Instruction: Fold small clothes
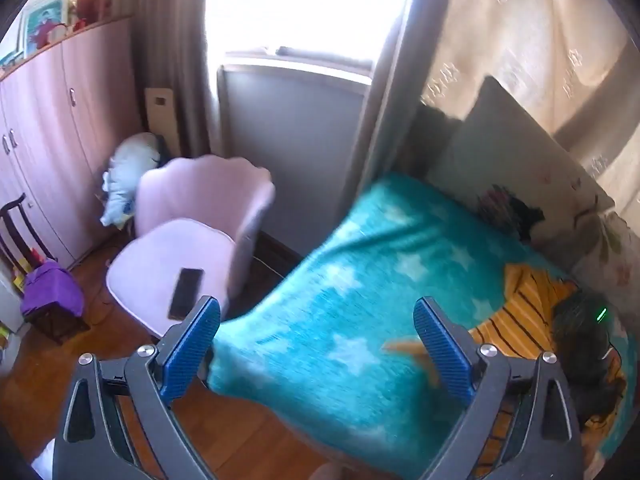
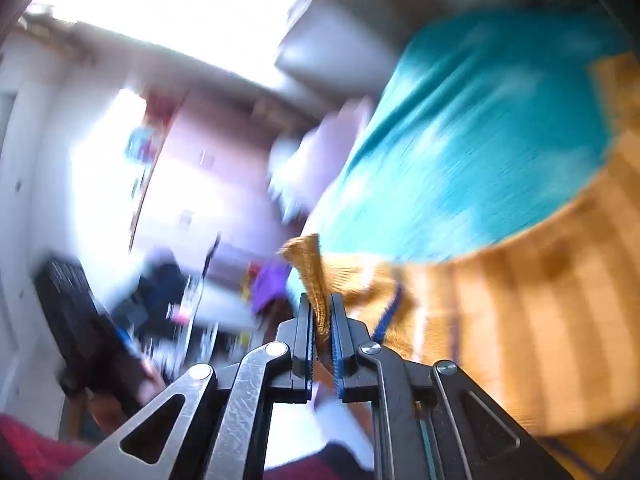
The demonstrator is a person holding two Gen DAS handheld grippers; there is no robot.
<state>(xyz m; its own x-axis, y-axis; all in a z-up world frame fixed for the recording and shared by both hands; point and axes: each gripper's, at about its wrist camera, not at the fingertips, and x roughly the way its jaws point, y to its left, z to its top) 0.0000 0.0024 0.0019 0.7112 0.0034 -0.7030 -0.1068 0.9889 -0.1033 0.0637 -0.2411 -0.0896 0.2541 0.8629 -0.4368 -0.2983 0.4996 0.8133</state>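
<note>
An orange garment with dark stripes (image 1: 532, 308) lies at the right side of a bed covered by a teal star-patterned blanket (image 1: 360, 280). My left gripper (image 1: 316, 344) hovers over the blanket's near corner, open wide, with nothing between its blue pads (image 1: 440, 352). In the blurred right wrist view, my right gripper (image 2: 320, 312) is shut on a bunched orange edge of the striped garment (image 2: 520, 312), which stretches away to the right over the teal blanket (image 2: 480, 140). The right gripper's dark body with a green light (image 1: 588, 344) shows at the left view's right edge.
A pink chair (image 1: 192, 236) with a black phone (image 1: 186, 292) on its seat stands left of the bed. Pink wardrobes (image 1: 52, 140), a purple-draped stool (image 1: 52, 296) and a bright window (image 1: 304, 8) lie beyond. A grey headboard panel (image 1: 512, 160) backs the bed.
</note>
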